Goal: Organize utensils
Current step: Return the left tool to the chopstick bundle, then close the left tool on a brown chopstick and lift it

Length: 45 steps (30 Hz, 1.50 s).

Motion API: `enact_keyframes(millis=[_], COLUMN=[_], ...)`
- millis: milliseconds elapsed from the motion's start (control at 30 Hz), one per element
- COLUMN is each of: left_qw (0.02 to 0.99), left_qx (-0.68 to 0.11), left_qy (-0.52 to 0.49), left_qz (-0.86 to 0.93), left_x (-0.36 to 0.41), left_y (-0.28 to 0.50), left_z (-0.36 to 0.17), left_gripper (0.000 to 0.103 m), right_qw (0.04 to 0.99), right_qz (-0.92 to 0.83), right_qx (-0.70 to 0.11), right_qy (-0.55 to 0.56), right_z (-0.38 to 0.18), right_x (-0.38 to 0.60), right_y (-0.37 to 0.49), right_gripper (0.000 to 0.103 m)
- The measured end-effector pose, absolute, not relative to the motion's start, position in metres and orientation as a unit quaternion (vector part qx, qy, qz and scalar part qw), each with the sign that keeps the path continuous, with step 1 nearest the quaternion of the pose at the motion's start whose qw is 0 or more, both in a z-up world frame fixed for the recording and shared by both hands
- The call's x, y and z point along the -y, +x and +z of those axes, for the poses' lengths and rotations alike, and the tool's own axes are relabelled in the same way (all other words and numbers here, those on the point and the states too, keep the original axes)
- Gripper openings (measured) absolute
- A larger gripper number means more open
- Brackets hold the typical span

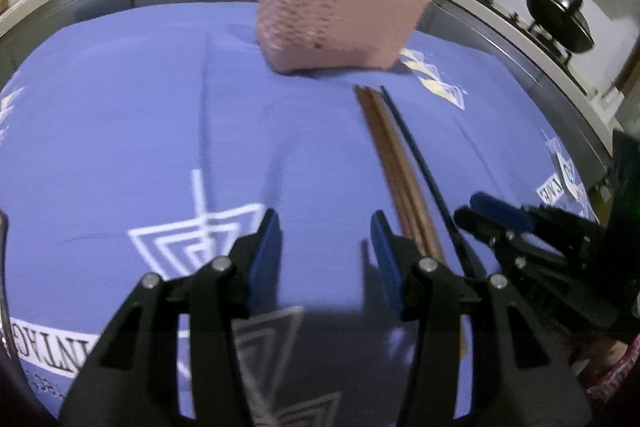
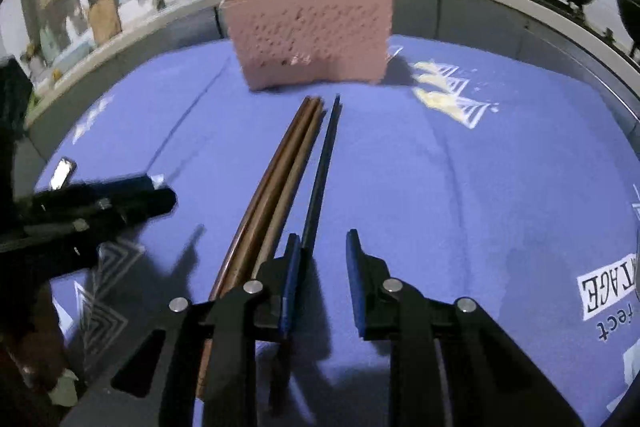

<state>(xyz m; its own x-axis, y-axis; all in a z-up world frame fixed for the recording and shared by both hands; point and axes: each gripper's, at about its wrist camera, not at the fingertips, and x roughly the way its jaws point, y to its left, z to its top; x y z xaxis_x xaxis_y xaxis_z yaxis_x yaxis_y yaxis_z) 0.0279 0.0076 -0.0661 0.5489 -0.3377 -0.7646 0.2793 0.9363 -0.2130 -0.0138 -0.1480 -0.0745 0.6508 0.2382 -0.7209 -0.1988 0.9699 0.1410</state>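
Reaching down toward the loose chopsticks, we are at the pick-up step of sorting the utensils. Three brown chopsticks (image 2: 276,183) lie side by side on the blue cloth (image 2: 440,187), with one black chopstick (image 2: 320,175) just beside them on the right, all pointing toward the pink holder (image 2: 312,31) at the far end of the cloth. That holder already has a few sticks standing in it.

Our right gripper (image 2: 323,239) is low over the near ends, its jaws set fairly narrow and not pressing on anything; the black chopstick runs in just beside the left blue pad, and whether it lies between the pads we cannot tell for sure. Our left gripper (image 1: 325,227) hangs half open over bare cloth, with the brown chopsticks just outside its right pad and nothing held.

Next, we judge, the right gripper needs to settle so the black stick sits squarely between the pads, pinch it, lift it, and carry it to the holder. Thin sticks on soft cloth may roll or slip.
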Motion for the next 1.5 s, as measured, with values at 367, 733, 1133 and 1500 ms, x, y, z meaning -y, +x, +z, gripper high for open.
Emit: enact_keyframes(millis=[367,733,1133,1500], left_qw=[0.87,0.875,0.877,0.876], left_qx=[-0.458,-0.455,-0.453,-0.466], left_qy=[0.031,0.048,0.057,0.017], left_qz=[-0.179,-0.157,-0.15,-0.122], left_x=[0.038,0.048,0.038,-0.034], left_y=[0.03,0.036,0.042,0.024], left_z=[-0.08,-0.079,-0.081,-0.08], left_gripper=[0.046,0.041,0.006,0.006], right_qw=[0.906,0.903,0.909,0.906], right_qz=[0.123,0.142,0.142,0.113], right_qx=[-0.396,-0.391,-0.391,-0.408], right_qy=[0.091,0.105,0.025,0.01], right_z=[-0.077,-0.079,-0.085,-0.088], right_x=[0.18,0.182,0.153,0.172], right_y=[-0.017,-0.017,-0.02,-0.032], right_gripper=[0.024,0.024,0.015,0.006])
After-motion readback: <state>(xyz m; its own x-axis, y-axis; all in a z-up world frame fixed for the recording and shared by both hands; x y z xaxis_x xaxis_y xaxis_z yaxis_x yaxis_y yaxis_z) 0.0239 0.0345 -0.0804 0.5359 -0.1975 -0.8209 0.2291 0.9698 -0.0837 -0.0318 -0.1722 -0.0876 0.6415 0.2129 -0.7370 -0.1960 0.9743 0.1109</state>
